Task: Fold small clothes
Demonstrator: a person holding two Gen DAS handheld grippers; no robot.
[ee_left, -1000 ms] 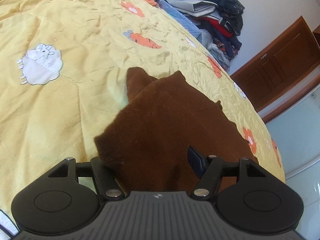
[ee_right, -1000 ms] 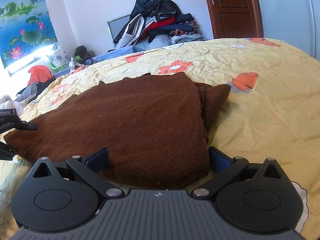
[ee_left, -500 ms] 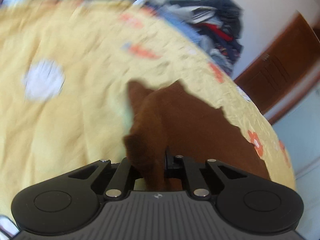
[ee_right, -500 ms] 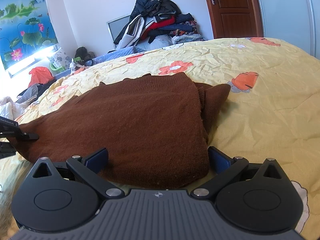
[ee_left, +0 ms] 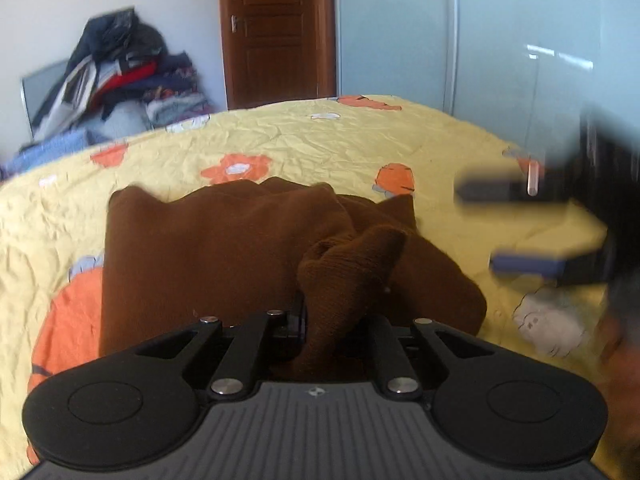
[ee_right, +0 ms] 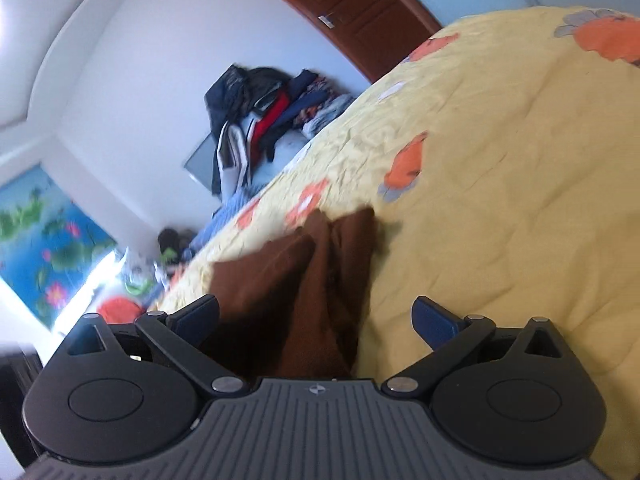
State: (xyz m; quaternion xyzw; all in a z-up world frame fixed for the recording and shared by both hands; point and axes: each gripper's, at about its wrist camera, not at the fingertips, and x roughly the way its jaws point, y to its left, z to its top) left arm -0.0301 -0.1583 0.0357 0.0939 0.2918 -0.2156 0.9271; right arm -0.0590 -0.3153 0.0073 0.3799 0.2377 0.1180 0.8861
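1. My left gripper (ee_left: 332, 320) pinches a bunched corner of the brown sweater (ee_left: 208, 248), lifted above the rest.
2. The sweater lies partly folded mid-bed on the yellow quilt (ee_left: 320, 140); this fold looks unfinished.
3. My right gripper (ee_right: 316, 316) hovers, jaws spread, empty.

A yellow quilt (ee_left: 320, 140) printed with orange flowers and white sheep covers the bed — creased all over. Beyond its far edge a heap of dark, red and blue clothes (ee_left: 116, 76) leans against the white wall, beside a brown wooden door (ee_left: 276, 32). A lotus-pond picture (ee_right: 44, 236) hangs on the left wall — blurred.
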